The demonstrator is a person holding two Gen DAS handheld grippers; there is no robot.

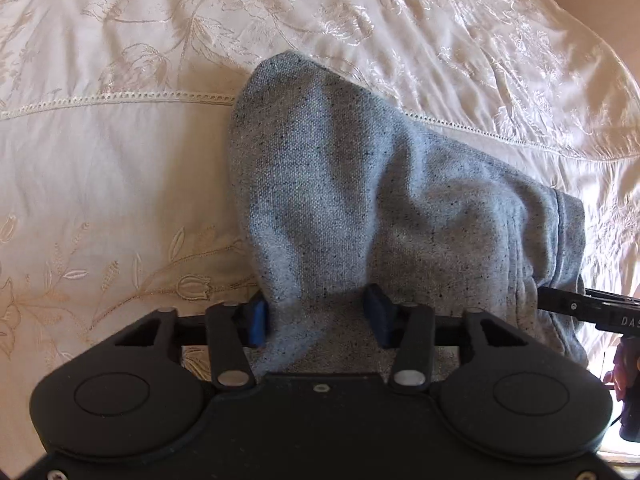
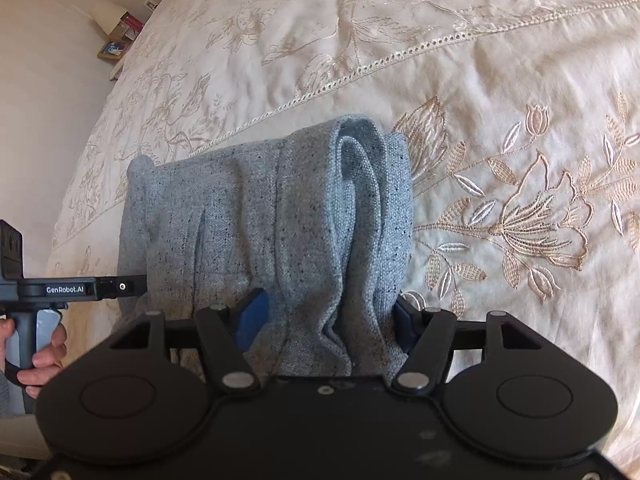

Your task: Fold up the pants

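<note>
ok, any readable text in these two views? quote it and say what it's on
"GenRobot.AI": white print on the side of the left gripper, right wrist view.
"DAS": white letters, cut off by the picture's edge, on the right gripper, left wrist view.
Framed picture and boxes beside the bed: too small to read.
Gray pants and bedspread: no text, only embroidery.

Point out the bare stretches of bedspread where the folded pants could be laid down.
Open bedspread lies left of the grey pants in the left wrist view, on both sides of the lace seam. The right wrist view shows a free patch with an embroidered flower right of the pants. It is crowded at the near edge, where the left gripper and right gripper straddle fabric.
</note>
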